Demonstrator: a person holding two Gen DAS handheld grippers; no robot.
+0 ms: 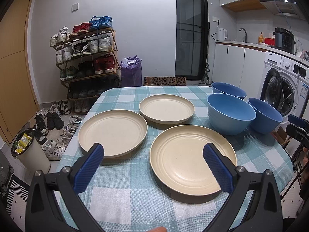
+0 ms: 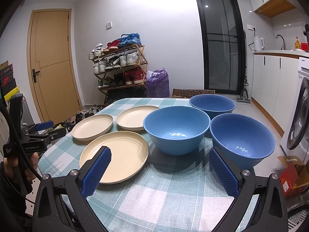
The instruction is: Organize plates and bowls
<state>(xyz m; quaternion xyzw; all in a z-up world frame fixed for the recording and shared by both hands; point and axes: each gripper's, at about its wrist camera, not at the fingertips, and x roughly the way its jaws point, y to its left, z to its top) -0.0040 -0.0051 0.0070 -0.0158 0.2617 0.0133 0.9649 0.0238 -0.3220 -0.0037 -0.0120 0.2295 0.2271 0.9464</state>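
Ribbed cream plates [image 1: 193,159] and smooth blue bowls [image 2: 176,129] (round) are facing us; left gripper [image 1: 153,154] and right gripper [image 2: 160,159] are hovering spread, holding nothing.

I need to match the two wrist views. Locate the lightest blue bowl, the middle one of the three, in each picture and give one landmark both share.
Left wrist: the lightest blue bowl sits right of centre, between two darker blue bowls, right of the plates.
Right wrist: the same bowl sits at centre, just right of the nearest cream plate.
Shared landmark: the shoe rack against the back wall.
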